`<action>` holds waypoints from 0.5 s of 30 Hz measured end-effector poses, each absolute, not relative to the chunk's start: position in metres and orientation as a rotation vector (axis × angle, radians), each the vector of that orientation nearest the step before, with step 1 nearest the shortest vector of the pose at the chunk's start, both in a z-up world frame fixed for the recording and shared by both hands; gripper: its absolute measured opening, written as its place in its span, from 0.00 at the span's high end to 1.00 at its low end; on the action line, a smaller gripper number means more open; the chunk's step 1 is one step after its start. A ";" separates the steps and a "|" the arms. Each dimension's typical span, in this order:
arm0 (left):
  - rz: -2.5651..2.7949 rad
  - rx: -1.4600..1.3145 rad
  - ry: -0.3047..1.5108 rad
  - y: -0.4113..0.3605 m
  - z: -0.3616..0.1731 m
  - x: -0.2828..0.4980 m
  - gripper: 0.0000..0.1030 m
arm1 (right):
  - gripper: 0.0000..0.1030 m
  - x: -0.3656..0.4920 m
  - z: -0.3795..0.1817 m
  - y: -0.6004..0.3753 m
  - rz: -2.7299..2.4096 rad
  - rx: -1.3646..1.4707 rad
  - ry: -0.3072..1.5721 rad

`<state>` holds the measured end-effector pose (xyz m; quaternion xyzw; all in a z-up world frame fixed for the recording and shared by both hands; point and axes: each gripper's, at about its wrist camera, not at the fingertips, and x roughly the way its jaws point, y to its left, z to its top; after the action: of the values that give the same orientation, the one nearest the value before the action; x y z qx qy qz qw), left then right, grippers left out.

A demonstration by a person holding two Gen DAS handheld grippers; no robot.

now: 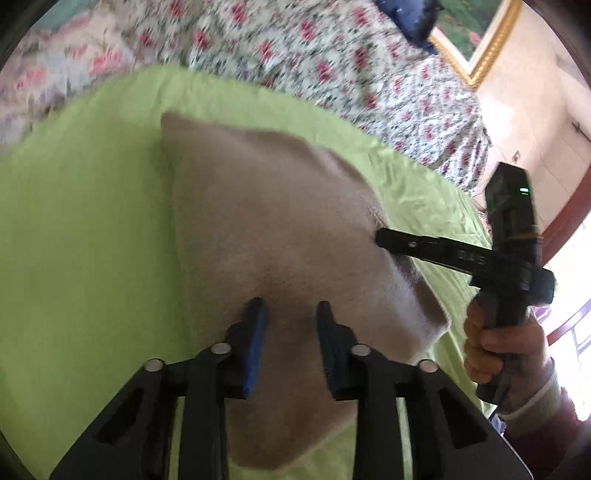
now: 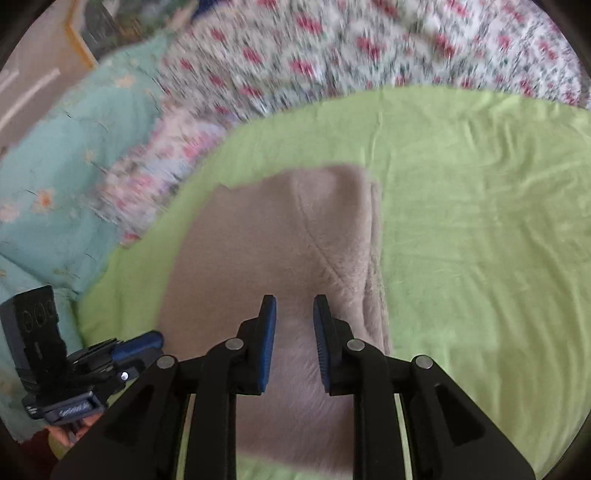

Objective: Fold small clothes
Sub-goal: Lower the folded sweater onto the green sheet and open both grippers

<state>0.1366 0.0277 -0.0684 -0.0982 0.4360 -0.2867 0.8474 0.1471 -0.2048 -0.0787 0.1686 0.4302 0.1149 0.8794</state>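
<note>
A small beige fleecy garment (image 1: 266, 229) lies folded on a lime-green cloth (image 1: 81, 236). It also shows in the right wrist view (image 2: 266, 243), with a curved seam and a thicker folded edge on its right side. My left gripper (image 1: 291, 310) is open and empty, its fingers over the garment's near part. My right gripper (image 2: 294, 306) is open and empty above the garment's near end. In the left wrist view the right gripper (image 1: 384, 238) reaches in from the right, its tip at the garment's right edge. The left gripper (image 2: 147, 341) shows at the lower left of the right wrist view.
The green cloth (image 2: 480, 229) lies on a bed with a floral quilt (image 1: 332, 62). A turquoise blanket (image 2: 66, 177) lies to the left. A gold-framed picture (image 1: 480, 55) hangs on the wall, and a dark blue item (image 1: 410, 18) sits on the quilt.
</note>
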 end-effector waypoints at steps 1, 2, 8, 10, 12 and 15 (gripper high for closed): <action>-0.613 -0.212 0.914 0.027 -0.071 0.135 0.76 | 0.82 0.154 -0.087 -0.206 0.229 0.352 0.913; -0.611 -0.204 0.913 0.026 -0.072 0.133 0.76 | 0.82 0.158 -0.094 -0.210 0.226 0.365 0.914; -0.619 -0.200 0.921 0.029 -0.061 0.118 0.75 | 0.82 0.156 -0.083 -0.214 0.241 0.393 0.907; -0.635 -0.199 0.907 0.035 -0.055 0.106 0.75 | 0.79 0.142 -0.072 -0.210 0.248 0.387 0.889; -0.640 -0.192 0.910 0.038 -0.055 0.094 0.73 | 0.79 0.119 -0.064 -0.208 0.272 0.368 0.876; -0.625 -0.164 0.937 0.040 -0.068 0.082 0.71 | 0.79 0.086 -0.069 -0.205 0.265 0.319 0.895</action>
<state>0.0815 0.0397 -0.0683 -0.0776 0.4437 -0.2959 0.8424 0.0857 -0.2048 -0.0687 0.1533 0.4296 0.1274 0.8807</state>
